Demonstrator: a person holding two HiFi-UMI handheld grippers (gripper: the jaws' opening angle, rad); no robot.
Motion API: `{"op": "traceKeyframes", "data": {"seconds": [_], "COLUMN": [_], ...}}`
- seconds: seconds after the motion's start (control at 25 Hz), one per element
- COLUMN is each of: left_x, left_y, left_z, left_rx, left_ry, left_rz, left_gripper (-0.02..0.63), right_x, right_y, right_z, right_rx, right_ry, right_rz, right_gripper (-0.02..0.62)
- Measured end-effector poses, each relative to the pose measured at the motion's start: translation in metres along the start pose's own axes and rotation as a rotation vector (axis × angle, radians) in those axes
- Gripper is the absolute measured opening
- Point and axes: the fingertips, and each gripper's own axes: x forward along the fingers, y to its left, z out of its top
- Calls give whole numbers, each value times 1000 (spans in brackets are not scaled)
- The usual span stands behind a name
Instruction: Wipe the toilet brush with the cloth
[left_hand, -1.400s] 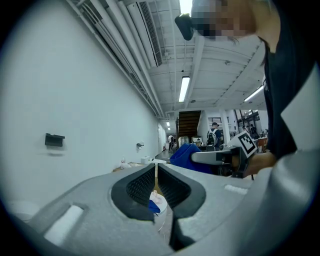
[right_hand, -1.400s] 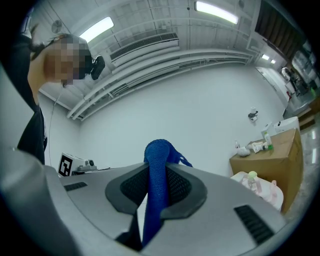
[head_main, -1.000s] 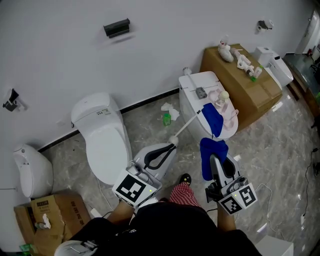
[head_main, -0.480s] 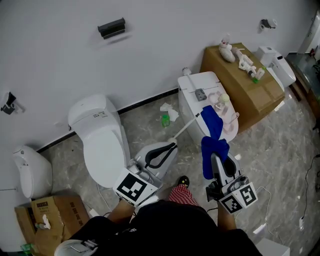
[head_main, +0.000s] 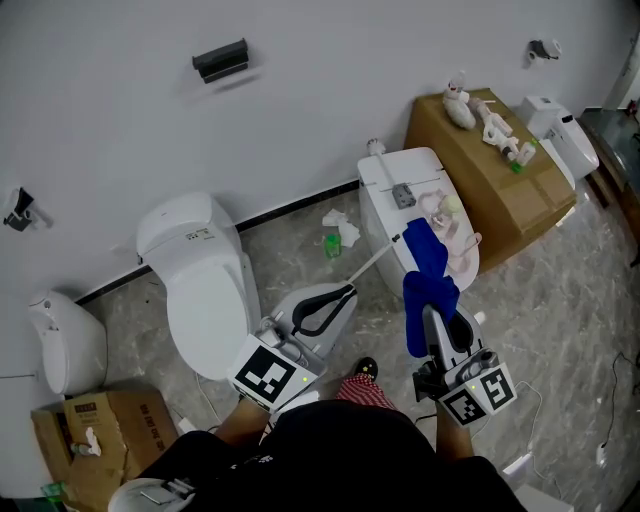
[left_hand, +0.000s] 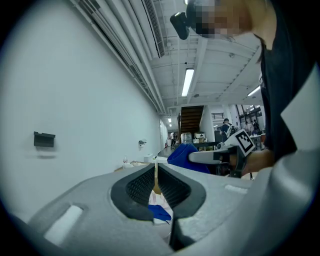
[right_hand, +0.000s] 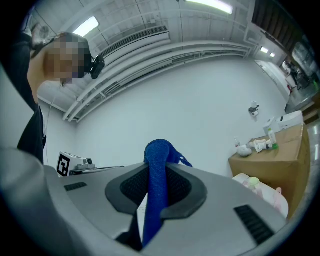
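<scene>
Clamping the thin white handle of the toilet brush (head_main: 372, 262), the left gripper (head_main: 340, 296) has its jaws shut tight on the rod, which runs up and to the right toward a white toilet (head_main: 385, 205). The right gripper (head_main: 431, 318) has its jaws closed on a blue cloth (head_main: 428, 272). The cloth's upper part drapes over the brush's far end above the toilet's lid, hiding the brush head.
</scene>
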Motion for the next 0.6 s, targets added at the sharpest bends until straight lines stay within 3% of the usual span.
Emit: {"op": "traceKeyframes", "data": {"seconds": [0.6], "left_x": [48], "left_y": [13], "left_z": [4], "left_rx": [26], "left_ry": [-1], "left_rz": [21], "left_gripper": [6], "right_x": [18], "right_y": [-48], "right_z": [14], "right_rx": [9], "right_ry": [-6], "right_rz": [13], "right_gripper": [64]}}
